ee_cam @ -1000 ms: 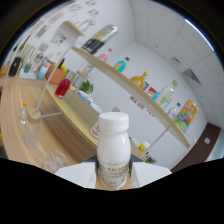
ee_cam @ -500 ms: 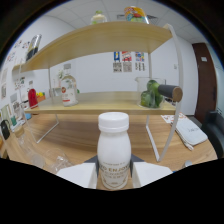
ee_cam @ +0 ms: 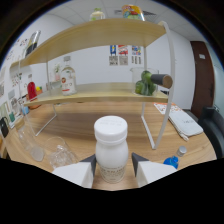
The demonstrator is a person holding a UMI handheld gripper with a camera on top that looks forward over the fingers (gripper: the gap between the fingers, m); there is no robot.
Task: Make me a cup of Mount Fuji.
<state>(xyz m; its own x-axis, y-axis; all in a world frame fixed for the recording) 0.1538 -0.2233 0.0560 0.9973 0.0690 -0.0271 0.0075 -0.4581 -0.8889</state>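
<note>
The hand-held gripper (ee_cam: 112,167) is closed on a white capped bottle (ee_cam: 111,149), one finger pressed to each side of its lower body, so the bottle stands upright between them and is carried above the wooden surface (ee_cam: 85,125). The chief risk, as I judge it, is the grip itself: the fingers clamp low while the wide cap and most of the body rise above them, so a quick swing or tilt could let the bottle pivot or slip out, and a smooth plastic wall would not help. A second hazard lies at about 9 o'clock from the bottle, where clear glassware (ee_cam: 59,152) sits on the surface just beside the left finger; it is hard to see against the wood and could be knocked if the bottle is lowered carelessly. At 12 o'clock, beyond the bottle, a two-tier shelf (ee_cam: 100,95) spans the surface, and its white leg (ee_cam: 159,125) at about 2 o'clock would block a sweep to the right. The lower shelf carries a pale jug (ee_cam: 67,80) at 11 o'clock and a green item (ee_cam: 145,84) at 1 o'clock. A small blue object (ee_cam: 171,161) lies at 3 o'clock, near the right finger.
</note>
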